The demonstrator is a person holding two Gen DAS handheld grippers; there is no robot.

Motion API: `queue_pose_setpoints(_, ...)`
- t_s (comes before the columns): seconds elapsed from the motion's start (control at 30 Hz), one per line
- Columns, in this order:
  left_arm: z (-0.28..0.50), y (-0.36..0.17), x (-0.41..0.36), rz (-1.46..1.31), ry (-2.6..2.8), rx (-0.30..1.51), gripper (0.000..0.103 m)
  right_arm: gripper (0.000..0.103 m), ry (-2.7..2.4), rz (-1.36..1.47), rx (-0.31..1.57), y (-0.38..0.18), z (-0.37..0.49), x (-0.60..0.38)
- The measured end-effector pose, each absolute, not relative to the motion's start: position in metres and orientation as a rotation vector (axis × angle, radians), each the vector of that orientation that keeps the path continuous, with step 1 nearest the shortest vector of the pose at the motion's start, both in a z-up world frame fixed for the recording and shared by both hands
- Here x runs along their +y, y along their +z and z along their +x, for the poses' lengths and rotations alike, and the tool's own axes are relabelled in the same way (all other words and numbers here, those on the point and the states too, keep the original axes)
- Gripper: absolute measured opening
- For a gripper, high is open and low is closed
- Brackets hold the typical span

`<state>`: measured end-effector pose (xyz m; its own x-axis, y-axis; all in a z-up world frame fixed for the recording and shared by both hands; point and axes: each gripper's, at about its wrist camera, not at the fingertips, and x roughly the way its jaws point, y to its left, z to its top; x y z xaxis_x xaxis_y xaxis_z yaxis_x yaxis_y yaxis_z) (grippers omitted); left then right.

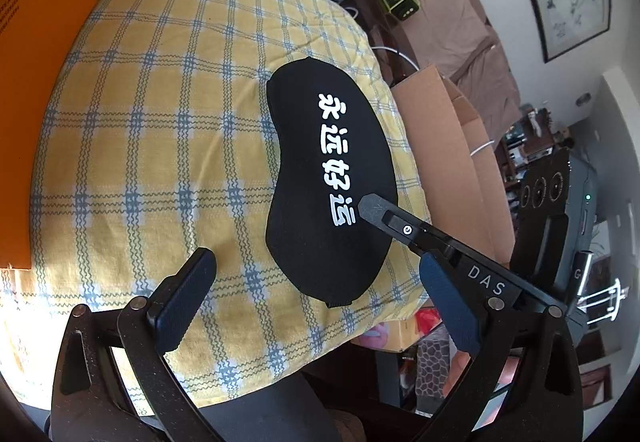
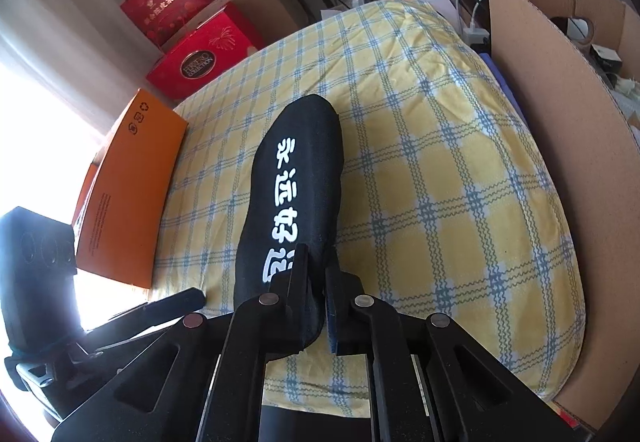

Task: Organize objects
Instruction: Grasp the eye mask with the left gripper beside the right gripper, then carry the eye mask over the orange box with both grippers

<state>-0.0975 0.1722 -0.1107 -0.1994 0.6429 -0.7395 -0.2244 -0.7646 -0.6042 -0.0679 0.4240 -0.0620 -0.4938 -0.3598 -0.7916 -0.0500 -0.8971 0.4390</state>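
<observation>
A black eye mask (image 1: 320, 178) with white Chinese characters lies on the yellow checked cloth (image 1: 160, 122). My right gripper (image 2: 318, 270) is shut on the near end of the eye mask (image 2: 296, 178); the rest of the mask stretches away over the cloth (image 2: 440, 162). In the left wrist view the right gripper's finger (image 1: 376, 208) rests on the mask's lower end. My left gripper (image 1: 320, 286) is open and empty, hovering just in front of the mask's near end.
An orange box (image 2: 128, 182) lies at the cloth's left edge, also in the left wrist view (image 1: 52, 62). Red gift boxes (image 2: 200, 58) stand behind it. An open cardboard box (image 2: 560, 122) borders the cloth's right side.
</observation>
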Motion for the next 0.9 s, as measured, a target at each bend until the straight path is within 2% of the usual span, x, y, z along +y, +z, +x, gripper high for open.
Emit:
queue_pose_setpoints(0.1,-0.095,-0.111,0.175,-1.481,2.026,-0.477,0.098,0.009,-2.495,1.471,-0.644,-0.065,-0.066,0.427)
queue_pose_setpoints(0.13,-0.095,-0.111,0.176,-1.477,2.031,-0.470,0.095,0.009,-2.502,1.476,-0.644,-0.067,-0.066,0.429)
queue_pose_setpoints(0.2,-0.094,-0.111,0.178,-1.468,2.031,-0.464,0.083,0.011,-2.513,1.494,-0.635,-0.070,-0.066,0.429)
queue_pose_setpoints(0.27,-0.092,-0.112,0.182,-1.467,2.033,-0.441,0.063,0.011,-2.511,1.480,-0.660,-0.071,-0.064,0.430)
queue_pose_setpoints(0.3,-0.090,-0.113,0.183,-1.467,2.029,-0.430,0.058,0.012,-2.513,1.477,-0.664,-0.071,-0.063,0.430)
queue_pose_setpoints(0.33,-0.089,-0.114,0.185,-1.474,2.021,-0.422,0.048,0.012,-2.510,1.474,-0.668,-0.071,-0.063,0.429)
queue_pose_setpoints(0.43,-0.085,-0.114,0.184,-1.473,2.053,-0.394,0.031,0.012,-2.509,1.470,-0.671,-0.071,-0.062,0.427)
queue_pose_setpoints(0.63,-0.080,-0.108,0.178,-1.442,2.102,-0.373,0.024,0.011,-2.571,1.433,-0.643,-0.061,-0.054,0.422)
queue_pose_setpoints(0.9,-0.068,-0.060,0.158,-1.287,2.191,-0.375,0.024,0.011,-2.644,1.318,-0.534,-0.022,-0.048,0.398)
